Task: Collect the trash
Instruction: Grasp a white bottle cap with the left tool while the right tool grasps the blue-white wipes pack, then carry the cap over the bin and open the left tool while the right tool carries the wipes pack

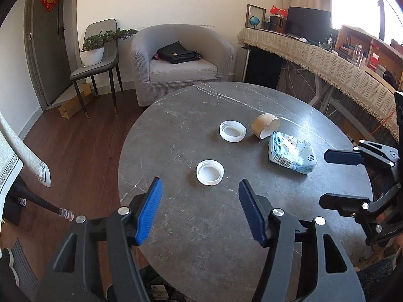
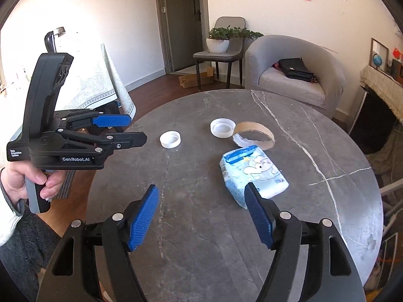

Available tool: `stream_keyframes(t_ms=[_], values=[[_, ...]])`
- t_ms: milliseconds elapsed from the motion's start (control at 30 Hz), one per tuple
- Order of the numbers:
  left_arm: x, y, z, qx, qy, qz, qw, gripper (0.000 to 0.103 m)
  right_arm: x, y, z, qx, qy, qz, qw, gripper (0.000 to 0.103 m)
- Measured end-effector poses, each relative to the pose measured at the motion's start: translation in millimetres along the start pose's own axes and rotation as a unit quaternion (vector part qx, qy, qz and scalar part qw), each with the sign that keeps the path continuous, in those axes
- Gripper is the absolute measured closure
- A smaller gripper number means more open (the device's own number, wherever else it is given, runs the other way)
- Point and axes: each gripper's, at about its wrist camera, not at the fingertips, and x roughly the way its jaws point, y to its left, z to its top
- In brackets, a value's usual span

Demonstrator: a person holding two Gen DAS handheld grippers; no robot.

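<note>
On the round dark stone table (image 1: 201, 226) lie a white bottle cap (image 1: 210, 172), a second white cap (image 1: 232, 131), a brown cardboard tape core (image 1: 265, 126) and a blue-and-white tissue pack (image 1: 292, 154). My left gripper (image 1: 200, 188) is open and empty, just short of the near cap. My right gripper (image 2: 202, 196) is open and empty, its right finger beside the tissue pack (image 2: 253, 176). The right wrist view also shows the caps (image 2: 170, 139) (image 2: 221, 127), the tape core (image 2: 254, 134) and the left gripper (image 2: 136, 128). The right gripper also shows in the left wrist view (image 1: 325, 178).
A grey armchair (image 1: 181, 60) with a black bag (image 1: 178, 53) stands behind the table. A chair with a potted plant (image 1: 94, 50) stands to its left, a cardboard box (image 1: 73, 103) on the floor. A cloth-covered desk (image 1: 314, 58) runs along the right.
</note>
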Motion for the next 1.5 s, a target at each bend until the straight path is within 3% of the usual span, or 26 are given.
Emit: stream_keyframes(t_ms=[200,533,733,1267,1500], values=[[27.0,-6.4,2.3,0.007,0.026,0.003,0.9996,0.047,-1.6,-22.1,-3.7,-0.011,0.008,-0.012,1.000,0.015],[49.6,-4.8,7.5,0.008,0.039,0.012,0.9991,0.054,19.1,-46.1,0.9,-0.006,0.042,-0.001,0.999,0.013],[50.9,-5.1,9.1,0.002,0.036,0.003,0.9994,0.070,30.1,-47.2,9.3,-0.011,0.048,-0.002,0.999,0.013],[20.4,16.2,1.9,-0.007,0.025,-0.029,0.9993,0.070,64.5,-46.9,17.0,-0.001,0.086,-0.035,0.996,0.013],[2.6,33.8,0.5,-0.025,0.018,-0.035,0.9989,0.070,64.6,-39.5,18.7,-0.001,0.086,-0.030,0.996,0.030]])
